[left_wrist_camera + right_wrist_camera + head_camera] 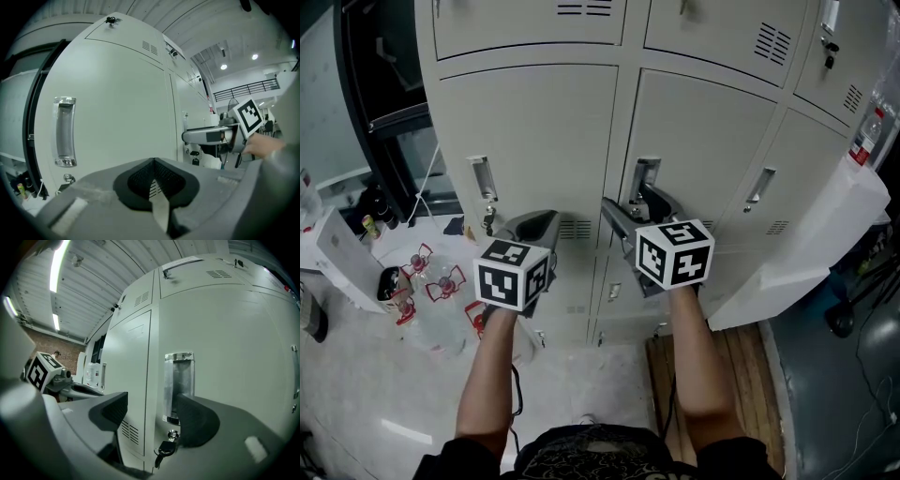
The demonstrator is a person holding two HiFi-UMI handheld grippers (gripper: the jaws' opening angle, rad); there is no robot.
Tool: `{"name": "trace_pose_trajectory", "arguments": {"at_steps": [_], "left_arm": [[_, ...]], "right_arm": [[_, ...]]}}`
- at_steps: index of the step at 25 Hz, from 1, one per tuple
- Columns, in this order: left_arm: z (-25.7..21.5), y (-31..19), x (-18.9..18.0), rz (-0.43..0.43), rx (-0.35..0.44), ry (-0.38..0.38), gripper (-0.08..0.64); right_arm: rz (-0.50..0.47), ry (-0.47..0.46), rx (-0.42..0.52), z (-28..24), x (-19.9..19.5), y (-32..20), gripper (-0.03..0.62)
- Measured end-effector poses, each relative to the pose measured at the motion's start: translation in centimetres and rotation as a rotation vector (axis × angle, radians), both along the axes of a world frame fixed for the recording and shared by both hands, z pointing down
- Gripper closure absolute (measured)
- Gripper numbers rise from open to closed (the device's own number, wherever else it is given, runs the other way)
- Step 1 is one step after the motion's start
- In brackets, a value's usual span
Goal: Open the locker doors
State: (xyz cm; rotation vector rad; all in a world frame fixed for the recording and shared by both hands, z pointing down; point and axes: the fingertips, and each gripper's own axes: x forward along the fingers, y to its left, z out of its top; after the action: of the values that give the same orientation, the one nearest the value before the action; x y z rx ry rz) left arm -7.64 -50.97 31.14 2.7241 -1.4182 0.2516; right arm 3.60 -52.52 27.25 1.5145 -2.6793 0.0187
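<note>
Pale metal lockers point(581, 141) fill the head view from edge to edge, every door in sight shut. Below them runs a light speckled floor point(356, 375), with a wooden pallet point(741, 366) at the lower right and a cluster of clear bottles point(431, 291) at the lower left.

Two doors face the person: the left door point(525, 141) and the middle door point(703, 150), each with a vent grille low down. A bare forearm reaches up toward each.

The left claw point(536, 225) hangs before the lower part of the left door, to the right of that door's handle point(482, 178). The left gripper view shows this claw point(153, 161) closed, its dark pads meeting and nothing between them, with the shiny recessed handle point(64, 131) well off to its left.

The right claw point(628, 202) is spread wide at the middle door's handle point(643, 178). In the right gripper view, the claw point(151, 411) straddles the door's edge, one pad overlapping the foot of the handle recess point(178, 385); whether they touch I cannot tell. A small key point(165, 448) hangs in the lock just beneath.
</note>
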Motion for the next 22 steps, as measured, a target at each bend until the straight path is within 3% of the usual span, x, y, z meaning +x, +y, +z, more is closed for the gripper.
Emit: {"name": "trace_pose_trajectory", "arguments": {"at_steps": [9,22], "left_arm": [[0.1,-0.5,-0.5,0.001,-0.003,0.01,0.56],[0.3,0.6,-0.5,-0.008,-0.01,0.01,0.56]], "right_arm": [[-0.003,-0.031,-0.008,0.1,-0.1,-0.7,0.296],[-0.017,-0.006,-0.018,0.3,-0.4,0.6,0.307]]}}
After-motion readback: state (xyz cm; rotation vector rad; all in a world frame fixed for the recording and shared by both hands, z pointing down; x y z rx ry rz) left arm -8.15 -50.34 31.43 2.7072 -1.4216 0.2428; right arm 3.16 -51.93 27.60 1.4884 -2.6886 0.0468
